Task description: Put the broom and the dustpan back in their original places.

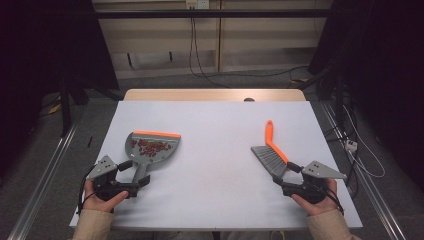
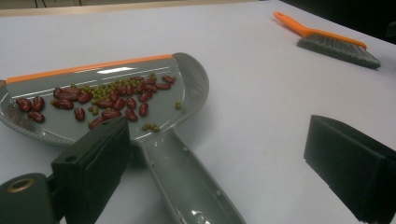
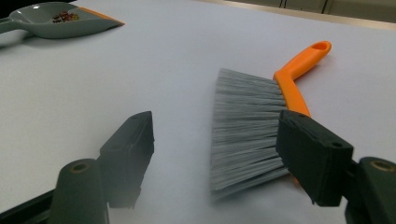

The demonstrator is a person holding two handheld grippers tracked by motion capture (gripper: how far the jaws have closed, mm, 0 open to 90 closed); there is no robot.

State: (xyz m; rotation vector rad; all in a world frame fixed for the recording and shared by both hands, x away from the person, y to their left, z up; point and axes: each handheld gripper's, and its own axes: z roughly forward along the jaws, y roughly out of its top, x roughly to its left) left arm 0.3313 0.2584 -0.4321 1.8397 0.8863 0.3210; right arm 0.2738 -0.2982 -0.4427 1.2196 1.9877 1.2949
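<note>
**Grey dustpan and orange-backed brush lie between open grippers**

Grey plastic with an orange lip, the dustpan lies flat on the left half of the white table, its lip turned toward the far edge and its handle running back toward the near-left corner. A heap of red beans mixed with small green peas sits in its tray. The left gripper rests on the table near that corner, held by the person's left hand. Its jaws stand wide apart, and the tip of the dustpan handle lies in the gap between them; in the left gripper view the handle passes just beside the left-hand jaw, with no jaw pressing on it.

On the right half of the table lies the brush, its orange handle pointing toward the far edge and its grey bristles fanned toward the table's middle. The right gripper, held in the right hand near the near-right corner, also has its jaws spread wide. The near end of the brush head sits between them: in the right gripper view one jaw is right at the orange back of the brush, the other well clear of the bristles on bare table.

Dustpan and brush are well apart.
</note>
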